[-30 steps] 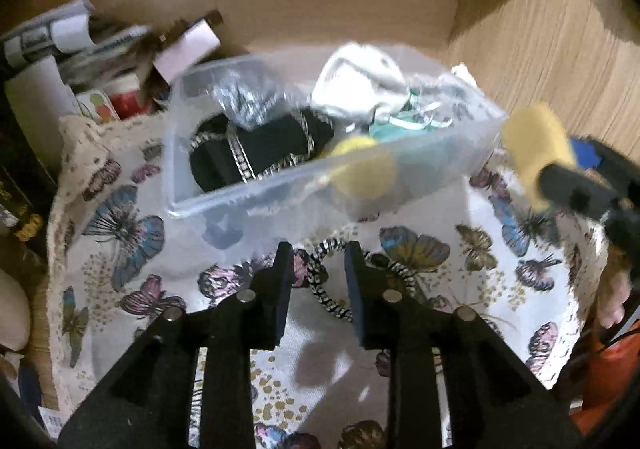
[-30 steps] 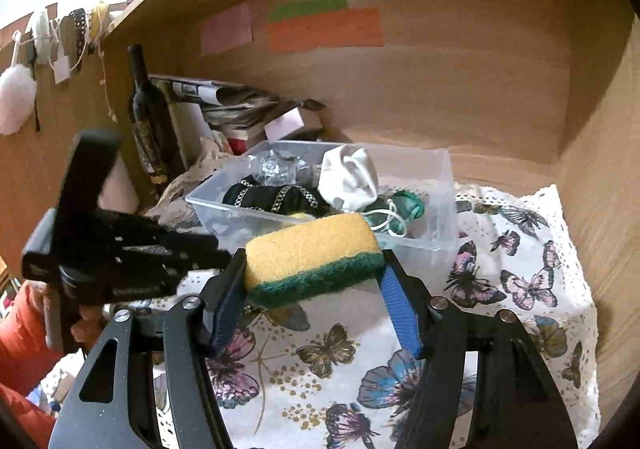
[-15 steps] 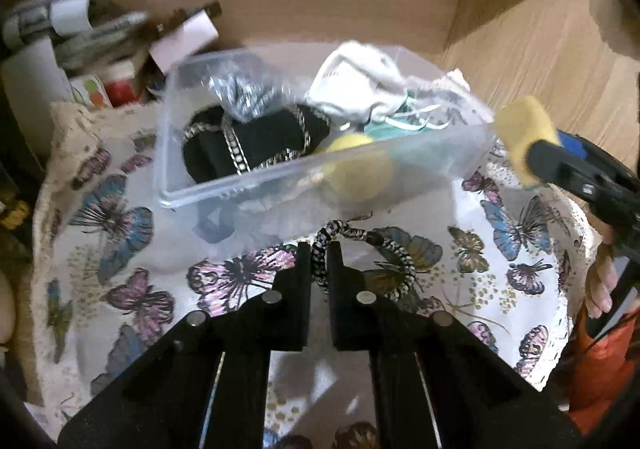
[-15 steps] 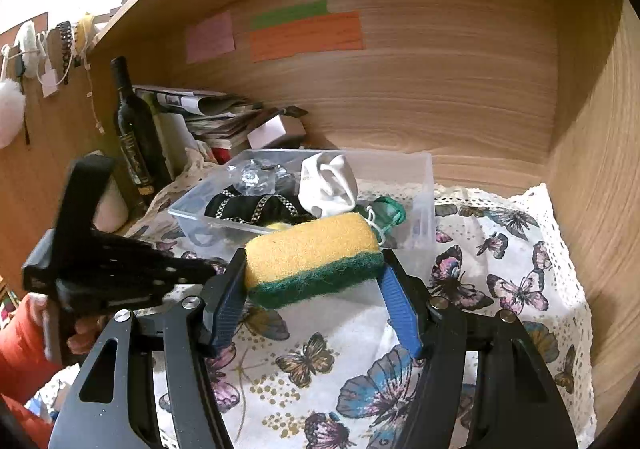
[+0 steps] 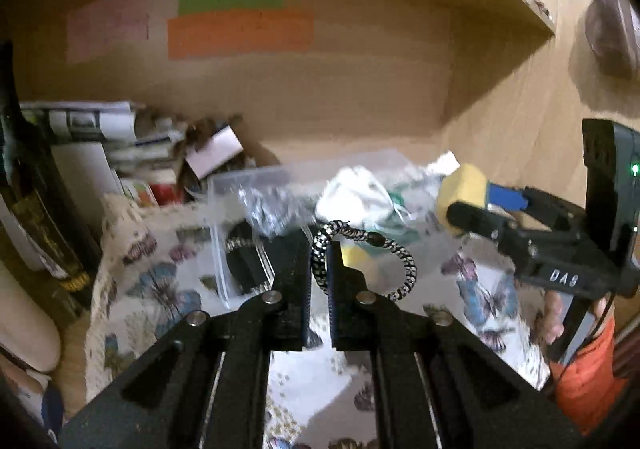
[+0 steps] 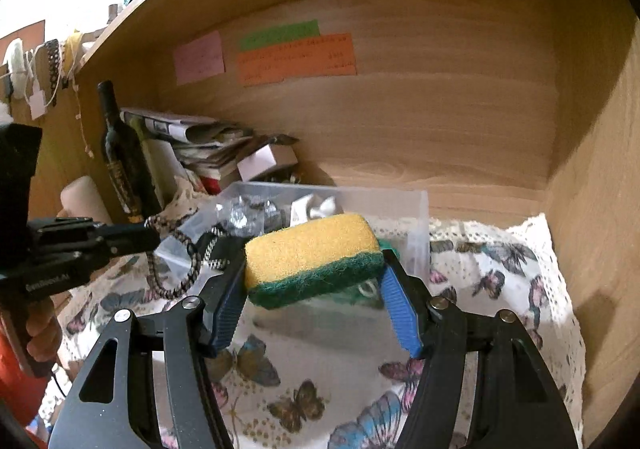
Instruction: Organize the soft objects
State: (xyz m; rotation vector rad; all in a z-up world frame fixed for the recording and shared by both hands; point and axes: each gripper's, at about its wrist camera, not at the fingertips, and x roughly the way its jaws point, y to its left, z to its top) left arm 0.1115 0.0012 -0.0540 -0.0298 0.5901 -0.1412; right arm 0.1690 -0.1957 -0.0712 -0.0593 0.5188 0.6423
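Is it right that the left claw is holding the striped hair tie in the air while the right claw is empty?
Not quite. The left claw does hold the striped hair tie in the air, but the right claw isn't empty: it grips a yellow and green sponge, as the right wrist view shows.

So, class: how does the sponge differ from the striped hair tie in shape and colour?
The sponge is a solid block; the hair tie is a thin open loop. The sponge is yellow over green; the hair tie is black-and-white striped. Both are gripped in closed jaws, near the clear bin.
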